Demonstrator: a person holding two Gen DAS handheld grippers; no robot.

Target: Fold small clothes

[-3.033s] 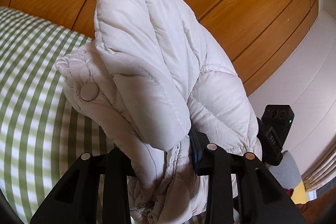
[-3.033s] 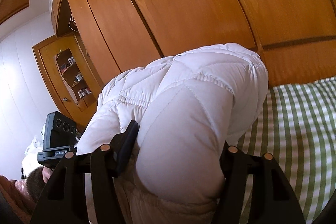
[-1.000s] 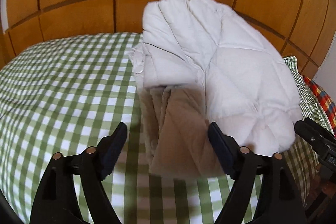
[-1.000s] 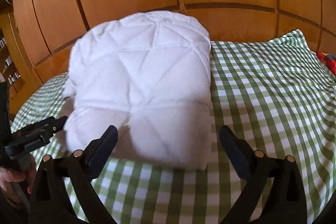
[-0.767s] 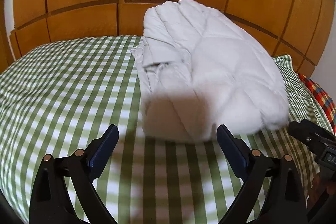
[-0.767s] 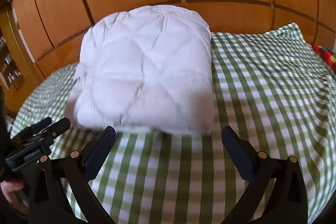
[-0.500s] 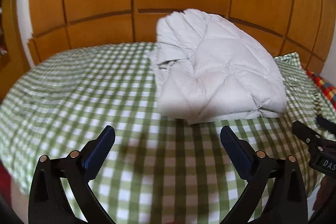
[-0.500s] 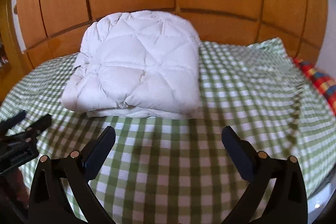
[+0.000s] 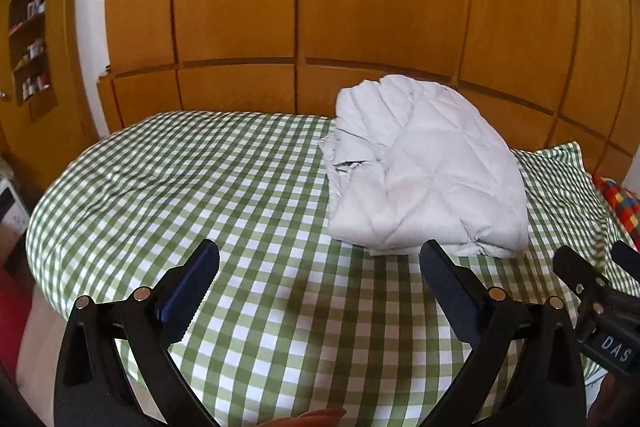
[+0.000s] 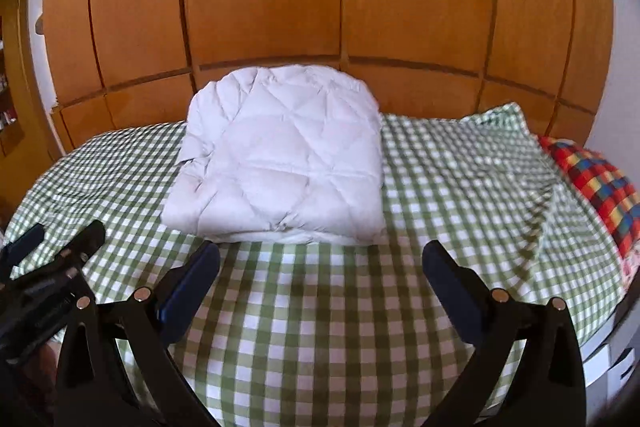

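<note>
While both tongs stay spread and empty, left tongs (image 9: pixel 320 259) see the folded jacket (image 9: pixel 424 175) at 1 o'clock; right tongs (image 10: pixel 320 259) at 12, on the bed (image 10: pixel 440 187).

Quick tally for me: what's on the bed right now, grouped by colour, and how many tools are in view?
White: 1, folded quilted jacket
Green-and-white check: 1, bedspread
Multicolour check: 1, pillow at the right end
Black tools: 2, left tool and right tool, both open, holding nothing
Total: 5

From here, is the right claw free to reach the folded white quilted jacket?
Probably yes: the right claw is open, and only bare green checked bedcover lies between it and the folded white quilted jacket.
</note>
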